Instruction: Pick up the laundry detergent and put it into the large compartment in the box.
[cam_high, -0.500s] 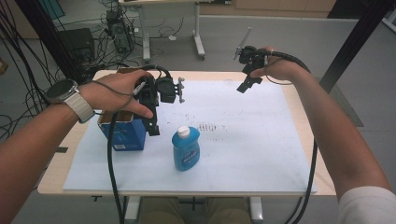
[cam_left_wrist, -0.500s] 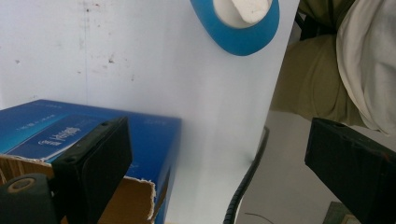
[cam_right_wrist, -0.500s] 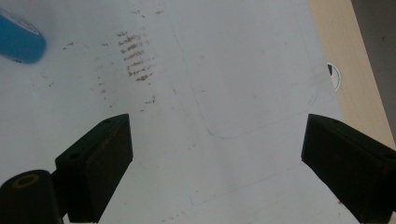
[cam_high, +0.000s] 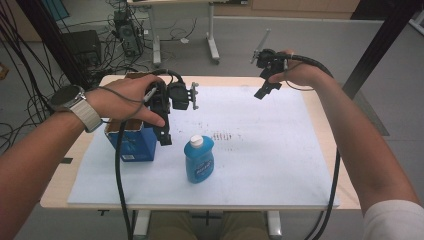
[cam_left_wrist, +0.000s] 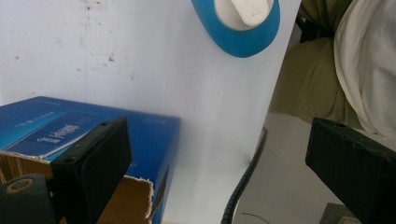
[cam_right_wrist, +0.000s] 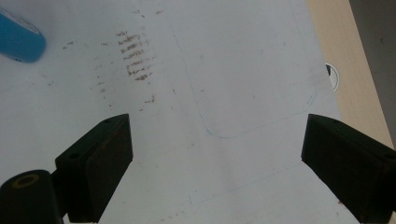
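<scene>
A blue bottle (cam_high: 199, 160) with a white cap stands upright on the white sheet (cam_high: 260, 165), near the front middle. A blue carton (cam_high: 128, 144) with a torn open top sits to its left. My left gripper (cam_high: 166, 127) hangs open above the carton's right edge, jaws pointing down. In the left gripper view the open gripper (cam_left_wrist: 219, 140) has its left jaw over the carton (cam_left_wrist: 70, 128), and the bottle's cap (cam_left_wrist: 247, 11) lies beyond. My right gripper (cam_high: 263, 86) is held high over the back of the table. It is open (cam_right_wrist: 217, 130) above bare sheet, with the bottle's edge (cam_right_wrist: 18, 39) far left.
Brown smudges (cam_high: 227, 136) mark the sheet's middle, and a faint drawn outline (cam_right_wrist: 261, 107) shows below the right gripper. The wooden table edge (cam_right_wrist: 336, 46) runs along the right. Cables trail from both grippers off the front edge. Desks and equipment stand on the floor behind.
</scene>
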